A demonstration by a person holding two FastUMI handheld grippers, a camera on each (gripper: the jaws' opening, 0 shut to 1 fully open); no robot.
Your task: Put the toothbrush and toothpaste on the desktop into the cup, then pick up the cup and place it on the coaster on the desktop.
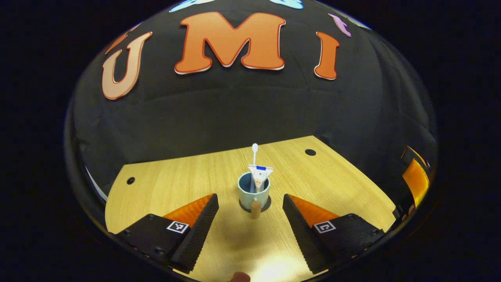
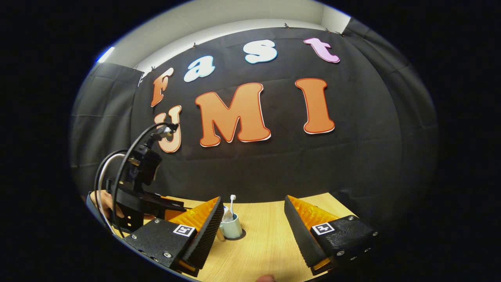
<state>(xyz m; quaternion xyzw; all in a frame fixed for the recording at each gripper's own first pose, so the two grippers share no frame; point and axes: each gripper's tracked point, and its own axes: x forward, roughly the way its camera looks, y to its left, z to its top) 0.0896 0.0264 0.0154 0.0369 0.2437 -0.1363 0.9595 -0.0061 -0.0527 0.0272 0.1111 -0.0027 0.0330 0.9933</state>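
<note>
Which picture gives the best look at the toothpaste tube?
The left gripper view: the toothpaste stands in the cup, centred and unblocked. In the right gripper view the toothpaste is smaller, partly hidden behind one finger of the tongs.

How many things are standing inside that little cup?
2. A toothbrush stands at the back of the cup, head up, and a toothpaste tube leans in front of it. Anything smaller at the bottom would be hidden.

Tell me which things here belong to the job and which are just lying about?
Job: cup, toothbrush and toothpaste standing in it, dark coaster under it.
Just there: wooden desktop, its cable holes, the cabled left tool seen from the right gripper view.
</note>
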